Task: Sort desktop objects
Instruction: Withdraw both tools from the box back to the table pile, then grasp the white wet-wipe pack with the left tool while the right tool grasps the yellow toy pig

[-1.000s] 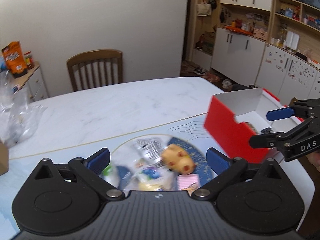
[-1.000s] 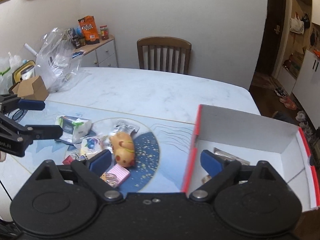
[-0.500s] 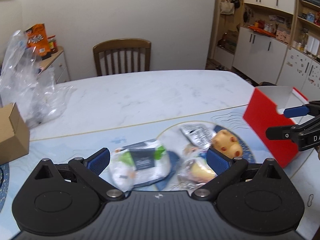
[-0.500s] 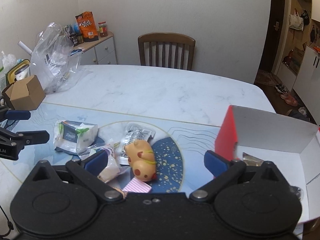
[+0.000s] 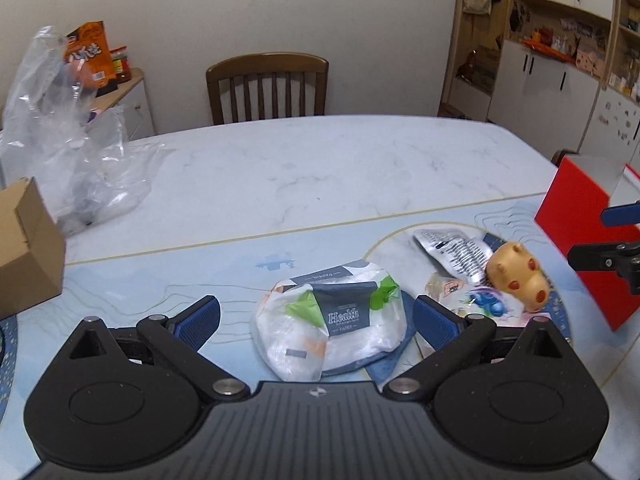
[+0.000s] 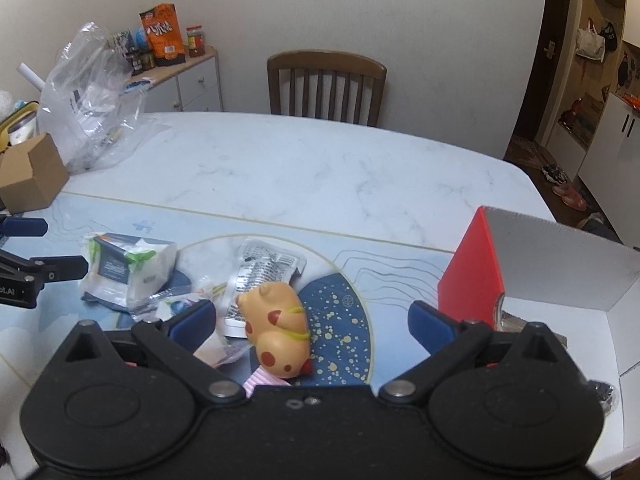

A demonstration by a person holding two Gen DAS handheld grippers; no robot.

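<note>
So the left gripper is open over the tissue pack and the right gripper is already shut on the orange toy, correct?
Not quite. The right gripper is open too: in the right wrist view its fingers stand wide on either side of the orange toy without pressing it. The left gripper is open over the tissue pack, as you said.

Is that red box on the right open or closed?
Open. The red box has no lid on; its white inside walls and floor show, with a few small items lying inside.

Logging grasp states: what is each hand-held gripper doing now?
Left hand-held gripper: open, tissue pack between fingers, ungripped.
Right hand-held gripper: open, holding nothing.
</note>
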